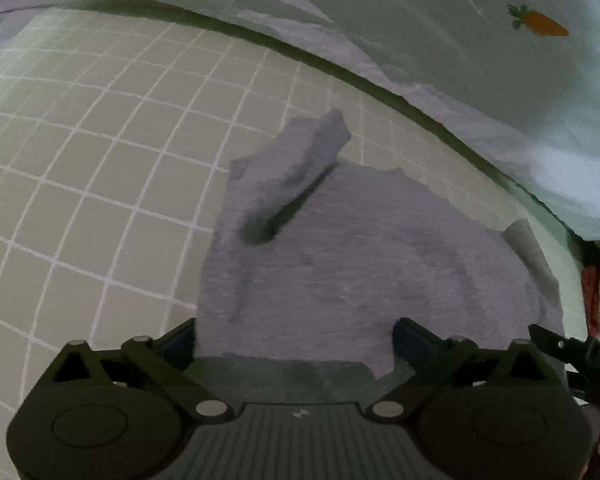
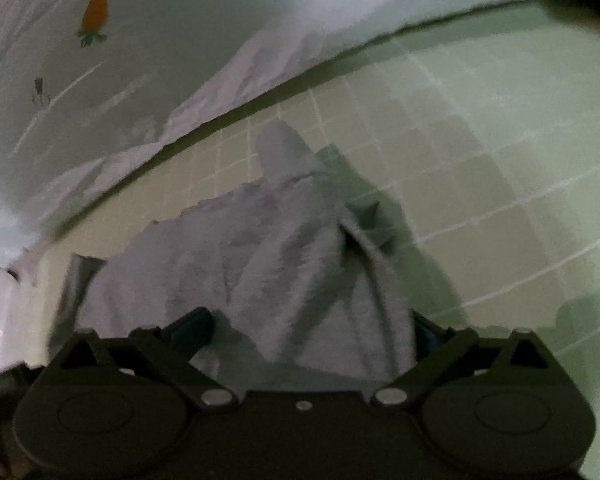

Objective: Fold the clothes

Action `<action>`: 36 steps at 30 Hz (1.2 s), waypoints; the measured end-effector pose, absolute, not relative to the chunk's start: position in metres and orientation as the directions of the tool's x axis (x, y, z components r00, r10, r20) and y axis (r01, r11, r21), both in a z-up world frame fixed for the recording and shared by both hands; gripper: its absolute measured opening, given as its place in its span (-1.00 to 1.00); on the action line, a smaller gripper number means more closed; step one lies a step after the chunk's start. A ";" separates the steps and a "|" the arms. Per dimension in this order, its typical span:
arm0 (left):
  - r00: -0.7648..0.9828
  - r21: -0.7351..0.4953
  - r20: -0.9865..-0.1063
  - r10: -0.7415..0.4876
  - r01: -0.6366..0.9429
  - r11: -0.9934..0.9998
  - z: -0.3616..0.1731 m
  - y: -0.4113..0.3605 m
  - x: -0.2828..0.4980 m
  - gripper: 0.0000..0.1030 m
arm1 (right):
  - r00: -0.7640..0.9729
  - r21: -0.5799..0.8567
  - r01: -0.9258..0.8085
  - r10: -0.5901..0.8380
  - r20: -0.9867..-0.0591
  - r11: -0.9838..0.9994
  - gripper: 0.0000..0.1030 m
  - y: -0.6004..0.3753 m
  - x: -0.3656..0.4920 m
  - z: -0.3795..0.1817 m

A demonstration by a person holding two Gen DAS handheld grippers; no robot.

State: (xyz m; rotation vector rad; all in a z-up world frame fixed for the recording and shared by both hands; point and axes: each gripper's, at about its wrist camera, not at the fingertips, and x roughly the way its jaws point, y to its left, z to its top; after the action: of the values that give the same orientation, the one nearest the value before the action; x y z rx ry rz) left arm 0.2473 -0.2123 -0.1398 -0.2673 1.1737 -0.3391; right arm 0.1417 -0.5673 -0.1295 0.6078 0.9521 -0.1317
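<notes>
Both grippers' jaws spread wide, nothing pinched. Left gripper (image 1: 294, 338) and right gripper (image 2: 312, 330) hover over the near edge of one grey garment (image 1: 360, 248), which lies rumpled on the green grid mat (image 1: 80, 160).

A thick fold or sleeve (image 1: 296, 176) sticks up on the far left side in the left view. In the right view the cloth is bunched into a ridge between the jaws.

Step in hand, my read: regrasp for the next fold. Do it well:
- take the two near corners, one per gripper, single layer only
- flatten that raised fold first or it bakes into the crease
- lift evenly and keep the edge taut.

Count: 1 garment, 1 mat, 2 grippers, 1 pale sheet (image 1: 440, 40) behind with a carrot print (image 1: 544, 24).
</notes>
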 end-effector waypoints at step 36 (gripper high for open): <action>0.192 -0.599 -0.685 -0.703 0.401 0.693 -0.075 -0.291 0.064 -0.37 | 0.797 0.651 0.409 0.097 -0.596 0.639 -0.09 -0.553 -0.124 -0.053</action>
State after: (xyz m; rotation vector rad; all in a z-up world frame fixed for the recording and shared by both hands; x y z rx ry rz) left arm 0.0639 -0.2908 -0.0754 -0.3157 1.1354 -0.7924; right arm -0.1239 -0.5527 -0.0528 0.8729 0.6420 -0.1929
